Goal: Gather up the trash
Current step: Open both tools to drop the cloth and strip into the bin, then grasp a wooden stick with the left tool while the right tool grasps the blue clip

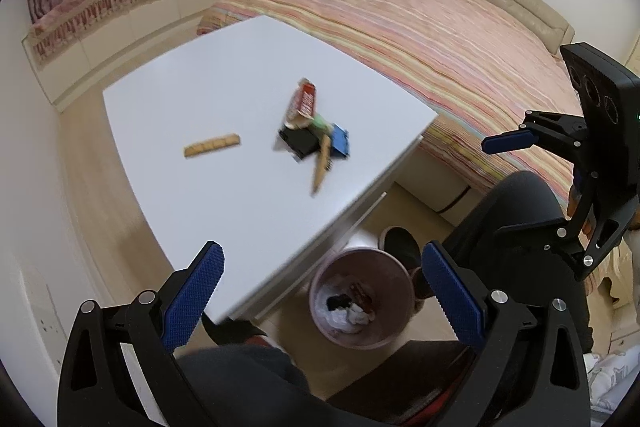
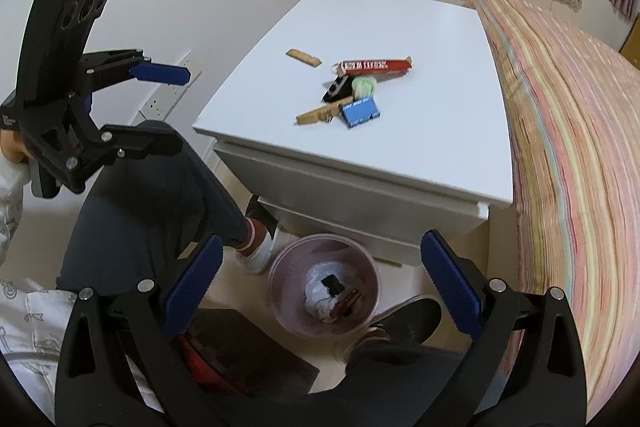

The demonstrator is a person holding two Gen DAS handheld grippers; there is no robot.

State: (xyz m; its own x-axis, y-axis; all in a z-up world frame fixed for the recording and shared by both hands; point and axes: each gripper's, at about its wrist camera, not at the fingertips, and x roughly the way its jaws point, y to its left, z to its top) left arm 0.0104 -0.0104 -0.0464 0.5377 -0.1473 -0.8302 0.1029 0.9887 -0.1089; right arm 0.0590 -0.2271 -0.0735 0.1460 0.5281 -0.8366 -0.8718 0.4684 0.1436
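Both grippers, left gripper (image 1: 322, 293) and right gripper (image 2: 320, 285), were held apart and empty; the overlapping wrappers (image 2: 352, 91) at frame centre risked being dragged off the worktop (image 2: 400, 155), missing the bin (image 2: 324, 285).

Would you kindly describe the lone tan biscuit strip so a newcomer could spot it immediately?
Start at the white bedside cabinet beside the striped bed. On its top, a pile of trash sits around a red wrapper. The flat tan biscuit strip lies alone, apart from that pile, touching nothing.

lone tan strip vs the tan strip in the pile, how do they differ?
The lone tan strip lies alone, flat on the white table; the piled tan strip touches the blue box and black item. The lone one sits farther from the bin. Both look tan and elongated.
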